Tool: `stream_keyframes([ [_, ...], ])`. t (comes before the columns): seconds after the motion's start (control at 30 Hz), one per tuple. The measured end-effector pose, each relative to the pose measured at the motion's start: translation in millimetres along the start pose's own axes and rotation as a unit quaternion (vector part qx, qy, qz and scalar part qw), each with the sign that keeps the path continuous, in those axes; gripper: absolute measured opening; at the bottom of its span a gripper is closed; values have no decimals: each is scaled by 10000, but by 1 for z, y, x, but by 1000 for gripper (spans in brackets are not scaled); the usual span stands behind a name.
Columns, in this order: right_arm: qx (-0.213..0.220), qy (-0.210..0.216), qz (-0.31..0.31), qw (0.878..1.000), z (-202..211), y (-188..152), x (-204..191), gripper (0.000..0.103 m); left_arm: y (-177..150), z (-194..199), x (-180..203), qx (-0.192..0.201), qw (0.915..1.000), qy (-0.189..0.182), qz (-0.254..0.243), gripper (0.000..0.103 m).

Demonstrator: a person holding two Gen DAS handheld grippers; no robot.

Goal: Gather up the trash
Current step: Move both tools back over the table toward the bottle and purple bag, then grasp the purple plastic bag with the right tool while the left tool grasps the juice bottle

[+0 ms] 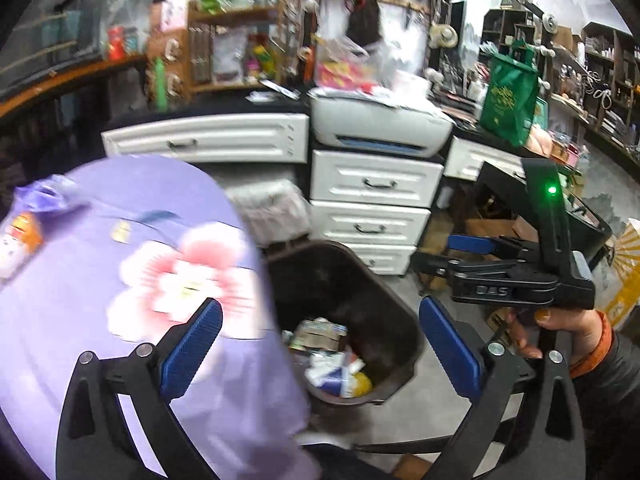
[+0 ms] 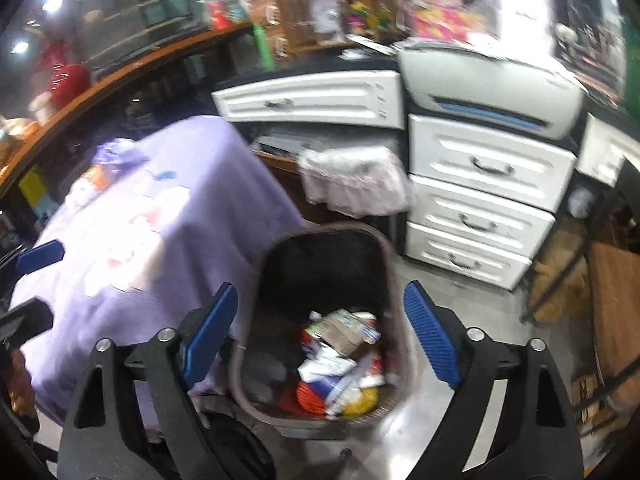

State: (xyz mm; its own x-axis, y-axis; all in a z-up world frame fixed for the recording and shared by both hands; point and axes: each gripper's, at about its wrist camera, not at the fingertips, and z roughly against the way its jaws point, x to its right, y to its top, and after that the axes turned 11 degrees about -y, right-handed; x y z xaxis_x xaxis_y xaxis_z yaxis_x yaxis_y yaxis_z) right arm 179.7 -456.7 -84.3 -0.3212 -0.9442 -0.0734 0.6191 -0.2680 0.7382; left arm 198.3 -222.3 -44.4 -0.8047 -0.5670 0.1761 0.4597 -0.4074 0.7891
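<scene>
On the left, a counter (image 1: 80, 360) draped in a lilac cloth with a pink flower print carries what is left to collect: a crumpled purple wrapper (image 1: 50, 192), an orange-and-white packet (image 1: 18, 242) just beside it and a small pale scrap (image 1: 121, 232) nearer the middle. The packet looks to run lengthwise toward the counter's near-left edge, though blur leaves this unsure. The left tool (image 1: 320, 348) hangs with its blue pads spread wide, holding nothing, straddling the counter's edge and the dark brown plastic bin (image 1: 404, 320) on the floor just beside it, already part-filled with wrappers. Further right, the right tool (image 2: 320, 340) is likewise spread and empty, above the bin. The likely trouble: a pad could snag and drag the loose cloth, or a thin scrap could slip from the pads and land short of the bin.
</scene>
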Motion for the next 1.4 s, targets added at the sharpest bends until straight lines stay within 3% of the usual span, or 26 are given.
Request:
stream_keyframes([
  [0.27,42,893,644,9939,3,31,-88,86,-1,60,-68,182,9971,732,86,98],
  [0.4,17,1124,1058,9880,-4,42,-138,86,-12,93,-111,253,9920,1199,302,97],
  [0.67,-38,1484,1672,9747,-20,65,-227,86,-38,130,-183,55,9829,1744,583,98],
  [1.0,152,1269,2716,9539,-66,105,-328,86,-47,135,-257,-260,9759,1884,1074,97],
  [1.17,530,837,3514,9310,-99,126,-378,86,-45,132,-284,-380,9778,1666,1211,97],
  [1.4,739,563,4218,9019,-141,149,-427,86,-39,128,-311,-523,9752,1808,1163,97],
])
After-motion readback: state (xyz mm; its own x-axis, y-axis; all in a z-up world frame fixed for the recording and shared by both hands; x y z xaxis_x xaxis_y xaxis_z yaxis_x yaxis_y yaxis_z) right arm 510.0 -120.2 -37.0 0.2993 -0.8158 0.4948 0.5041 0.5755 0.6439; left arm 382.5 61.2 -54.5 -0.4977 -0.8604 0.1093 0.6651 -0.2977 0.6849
